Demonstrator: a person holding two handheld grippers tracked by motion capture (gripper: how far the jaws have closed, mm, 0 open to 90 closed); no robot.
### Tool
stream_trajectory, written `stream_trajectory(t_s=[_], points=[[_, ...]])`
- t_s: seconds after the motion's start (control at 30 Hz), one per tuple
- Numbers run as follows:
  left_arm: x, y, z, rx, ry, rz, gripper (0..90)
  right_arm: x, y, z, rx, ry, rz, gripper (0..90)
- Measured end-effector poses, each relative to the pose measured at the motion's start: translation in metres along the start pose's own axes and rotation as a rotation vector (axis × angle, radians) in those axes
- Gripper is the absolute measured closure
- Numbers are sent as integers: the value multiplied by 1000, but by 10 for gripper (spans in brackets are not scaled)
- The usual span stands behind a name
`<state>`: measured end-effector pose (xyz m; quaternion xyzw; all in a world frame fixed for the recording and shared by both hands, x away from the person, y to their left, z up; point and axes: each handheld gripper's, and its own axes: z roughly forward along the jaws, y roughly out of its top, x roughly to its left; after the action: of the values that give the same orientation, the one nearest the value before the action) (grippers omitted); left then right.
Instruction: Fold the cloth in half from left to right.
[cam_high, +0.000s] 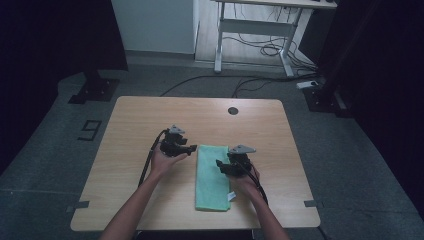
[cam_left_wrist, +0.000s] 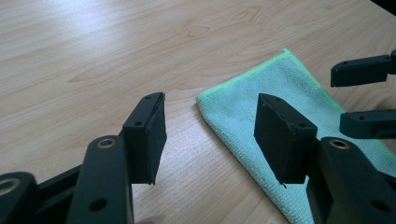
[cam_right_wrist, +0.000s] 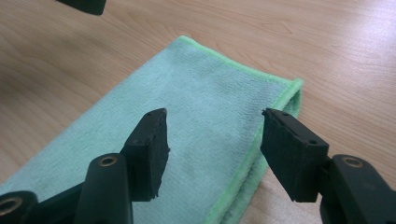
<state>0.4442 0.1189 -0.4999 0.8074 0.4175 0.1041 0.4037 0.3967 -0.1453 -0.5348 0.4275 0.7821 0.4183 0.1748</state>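
A folded green cloth (cam_high: 212, 182) lies on the wooden table (cam_high: 145, 115), its long side running away from the person. My left gripper (cam_high: 192, 149) hovers just left of the cloth's far left corner, jaws open with nothing between them. In the left gripper view, my left gripper (cam_left_wrist: 210, 135) frames bare wood beside the cloth (cam_left_wrist: 243, 109). My right gripper (cam_high: 220, 165) is over the cloth's right edge, open and pointing left. In the right gripper view, my right gripper (cam_right_wrist: 215, 149) straddles the cloth (cam_right_wrist: 201, 88) near its folded edge without pinching it.
A dark round hole (cam_high: 233, 110) sits near the table's far edge. A small white tag (cam_high: 231, 196) hangs at the cloth's near right corner. Beyond the table stand a white desk frame (cam_high: 252, 27) with floor cables and a black stand base (cam_high: 94, 90).
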Motion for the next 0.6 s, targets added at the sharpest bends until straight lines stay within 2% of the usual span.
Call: stream_trajectory(t_s=[0.13,0.27,0.4,0.53,0.6], points=[[0,-1,4,3,-4,-2,443,-3,2,3,16,-17,-3,411],[0,-2,8,9,-7,-6,444,-4,8,3,9,-19,-10,410],[1,-2,13,12,2,-2,450,-10,9,6,-2,-13,15,418],[4,-1,18,15,-2,-22,457,-19,8,11,11,-16,48,421],[4,-1,21,21,-3,-21,456,-21,10,13,21,-24,42,421]])
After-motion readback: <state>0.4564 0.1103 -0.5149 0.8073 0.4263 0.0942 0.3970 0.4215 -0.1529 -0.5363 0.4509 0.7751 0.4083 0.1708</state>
